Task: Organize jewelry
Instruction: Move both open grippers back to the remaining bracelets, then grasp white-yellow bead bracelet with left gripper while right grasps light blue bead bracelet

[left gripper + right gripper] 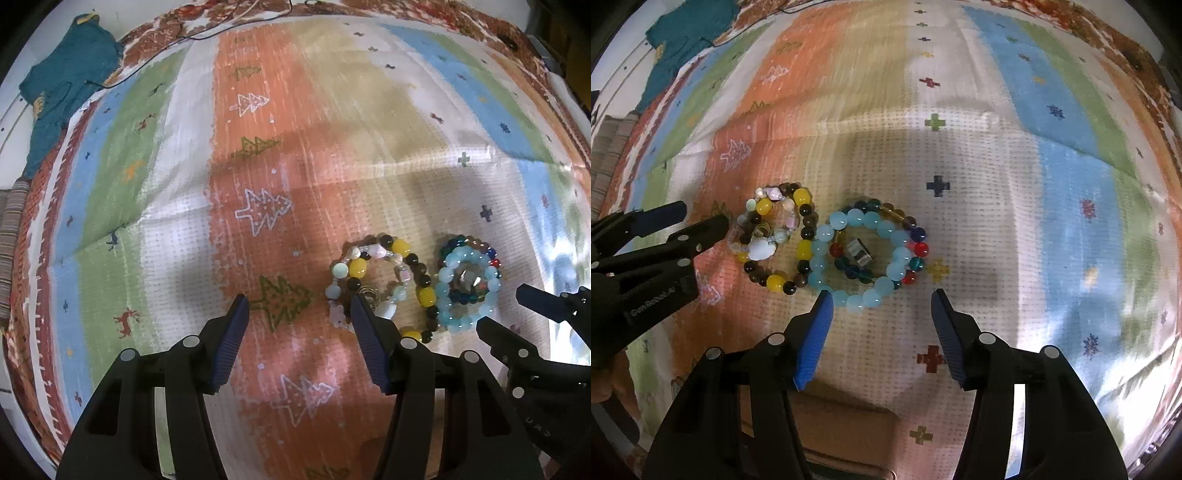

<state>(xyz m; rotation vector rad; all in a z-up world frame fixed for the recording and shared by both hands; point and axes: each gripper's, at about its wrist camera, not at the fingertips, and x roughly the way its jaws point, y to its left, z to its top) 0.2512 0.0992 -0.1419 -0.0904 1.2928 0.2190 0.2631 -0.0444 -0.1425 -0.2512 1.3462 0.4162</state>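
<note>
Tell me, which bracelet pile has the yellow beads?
The pile nearer the left tool: the yellow-and-dark bracelet. The other, the light-blue bracelet, has none.

Striped patterned cloth (258,155) covers surface; teal knit fabric (66,81) far corner; bright glare right

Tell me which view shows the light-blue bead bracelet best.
Right wrist: the light-blue bead bracelet sits near centre, its whole ring visible. Left wrist shows it smaller, off to the right.

We see a striped patterned cloth (997,147) carrying two bead bracelet piles (866,254), touching, and a teal garment (66,81).
</note>
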